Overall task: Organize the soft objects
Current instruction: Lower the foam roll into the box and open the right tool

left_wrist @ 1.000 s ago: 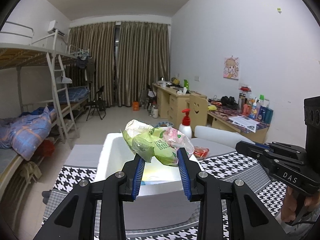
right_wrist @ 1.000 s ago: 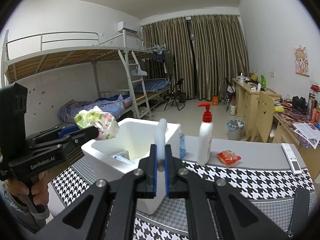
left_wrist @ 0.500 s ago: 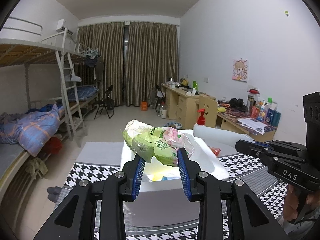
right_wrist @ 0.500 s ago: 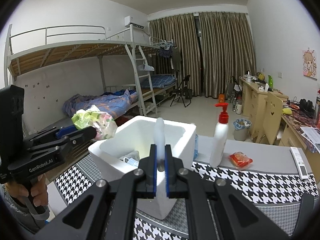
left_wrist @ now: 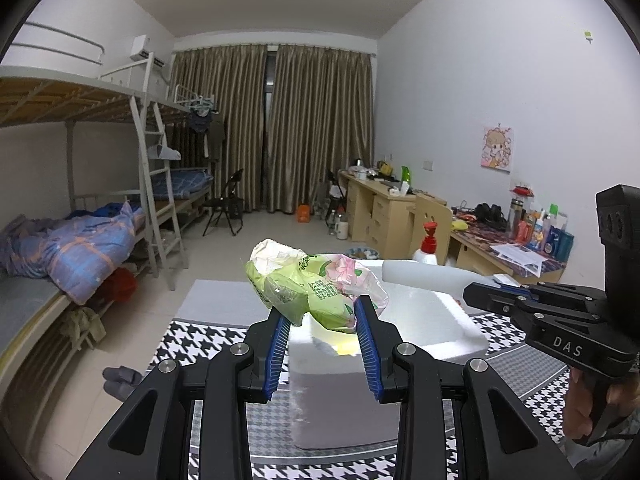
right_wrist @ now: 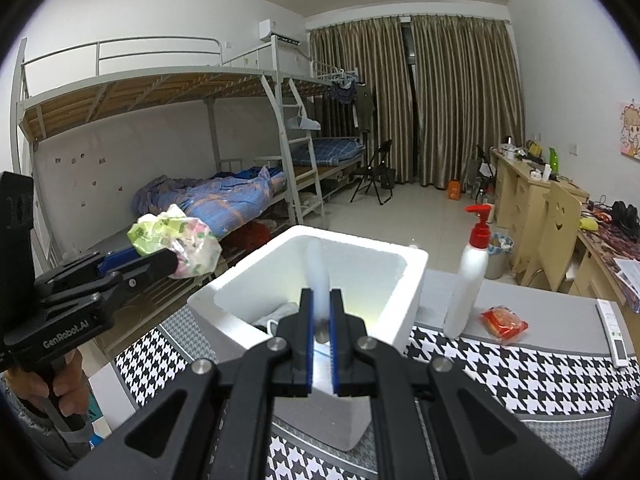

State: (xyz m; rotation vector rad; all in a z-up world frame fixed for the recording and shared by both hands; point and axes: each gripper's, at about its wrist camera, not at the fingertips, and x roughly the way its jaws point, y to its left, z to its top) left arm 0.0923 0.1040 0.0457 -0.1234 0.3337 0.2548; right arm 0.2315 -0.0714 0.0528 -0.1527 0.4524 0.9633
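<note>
My left gripper (left_wrist: pixel 320 316) is shut on a crumpled green and pink plastic packet (left_wrist: pixel 312 284), held in the air above the near left side of the white foam box (left_wrist: pixel 440 332). The right wrist view shows that same packet (right_wrist: pixel 176 236) to the left of the box, outside its rim (right_wrist: pixel 412 264). My right gripper (right_wrist: pixel 320 300) is shut on a thin white foam lid (right_wrist: pixel 317 268), seen edge-on above the box opening. From the left wrist view the lid (left_wrist: pixel 420 276) juts leftward over the box.
The box stands on a houndstooth tablecloth (right_wrist: pixel 500 376) and holds some pale items (right_wrist: pixel 276 312). A white pump bottle with a red top (right_wrist: pixel 468 280), a red packet (right_wrist: pixel 504 322) and a remote (right_wrist: pixel 614 332) lie to its right. Bunk beds stand left, desks right.
Both grippers have drifted left, so the box and bottle sit further right in both views. Both grips are unchanged.
</note>
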